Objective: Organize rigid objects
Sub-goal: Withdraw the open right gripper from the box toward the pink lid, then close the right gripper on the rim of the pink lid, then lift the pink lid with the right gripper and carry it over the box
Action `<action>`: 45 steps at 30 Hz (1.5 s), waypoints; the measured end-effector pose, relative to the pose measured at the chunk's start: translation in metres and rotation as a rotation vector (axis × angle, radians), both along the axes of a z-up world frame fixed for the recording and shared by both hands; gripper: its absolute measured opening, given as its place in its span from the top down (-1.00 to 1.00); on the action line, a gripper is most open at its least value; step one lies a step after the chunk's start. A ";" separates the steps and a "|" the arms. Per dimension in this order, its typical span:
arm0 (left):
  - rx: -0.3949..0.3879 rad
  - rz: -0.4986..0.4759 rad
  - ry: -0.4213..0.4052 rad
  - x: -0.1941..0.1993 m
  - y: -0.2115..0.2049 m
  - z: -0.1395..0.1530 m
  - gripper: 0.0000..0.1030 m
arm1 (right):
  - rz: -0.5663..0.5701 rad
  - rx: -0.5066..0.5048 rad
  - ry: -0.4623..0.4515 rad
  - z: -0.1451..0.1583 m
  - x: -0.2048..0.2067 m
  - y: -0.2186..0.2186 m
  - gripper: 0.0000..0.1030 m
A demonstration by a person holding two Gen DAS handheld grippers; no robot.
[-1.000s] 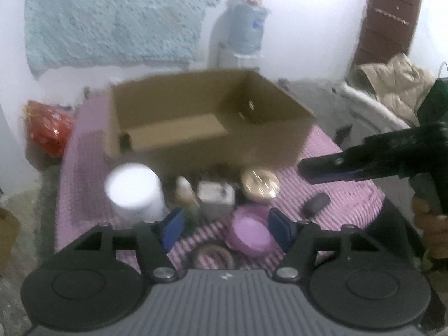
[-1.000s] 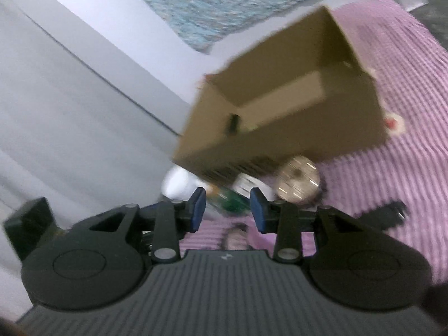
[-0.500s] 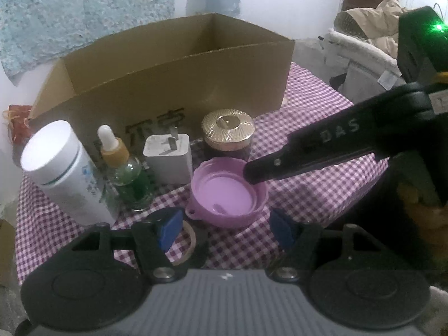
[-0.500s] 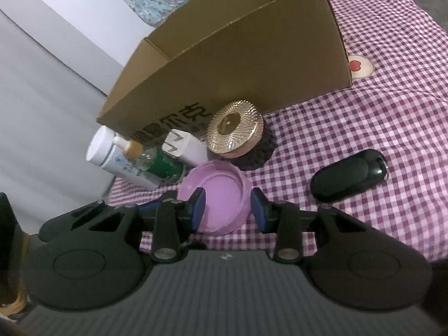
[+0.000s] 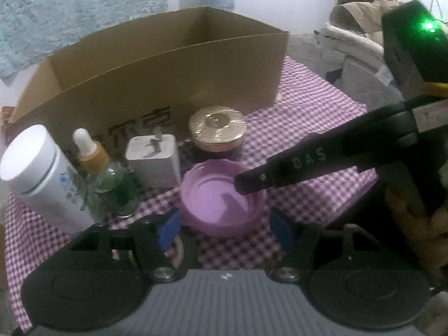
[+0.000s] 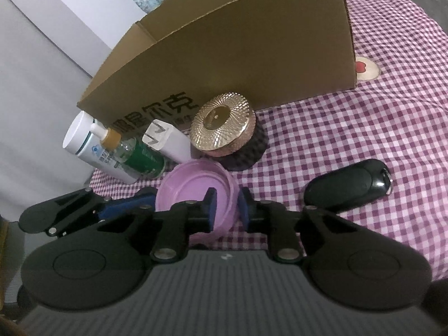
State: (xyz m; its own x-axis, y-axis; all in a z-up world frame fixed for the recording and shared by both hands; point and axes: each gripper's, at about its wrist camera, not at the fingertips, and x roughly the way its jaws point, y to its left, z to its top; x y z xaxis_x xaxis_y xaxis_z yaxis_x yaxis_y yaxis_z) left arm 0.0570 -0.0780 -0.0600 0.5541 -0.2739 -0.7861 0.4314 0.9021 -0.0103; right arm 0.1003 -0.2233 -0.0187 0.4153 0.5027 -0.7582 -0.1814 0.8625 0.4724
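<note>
Purple lid open-side up, rim between right gripper jaws

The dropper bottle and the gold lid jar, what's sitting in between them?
A white charger plug stands between the dropper bottle and the gold lid jar, prongs up, clearest in the left wrist view.

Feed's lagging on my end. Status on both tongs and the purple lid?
Right tongs astride purple lid rim, not closed. Left tongs open, empty, just short of lid. Box behind, nothing blocking.
</note>
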 end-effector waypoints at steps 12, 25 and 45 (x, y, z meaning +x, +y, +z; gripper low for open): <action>-0.032 -0.083 0.017 -0.017 -0.026 -0.007 -0.37 | -0.041 -0.036 0.006 0.004 -0.021 -0.031 0.70; 0.074 -0.083 -0.033 -0.008 -0.037 -0.017 -0.48 | -0.042 -0.030 0.006 0.004 -0.024 -0.032 0.67; 0.045 -0.047 -0.036 0.005 -0.043 -0.027 -0.43 | -0.012 -0.116 -0.041 0.005 -0.019 -0.014 0.69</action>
State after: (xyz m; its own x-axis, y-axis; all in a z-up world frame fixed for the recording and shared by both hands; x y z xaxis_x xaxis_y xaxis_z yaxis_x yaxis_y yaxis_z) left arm 0.0619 -0.1208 -0.0869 0.5699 -0.2651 -0.7778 0.4726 0.8801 0.0462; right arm 0.0816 -0.2375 -0.0139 0.4522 0.4072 -0.7936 -0.1879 0.9132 0.3615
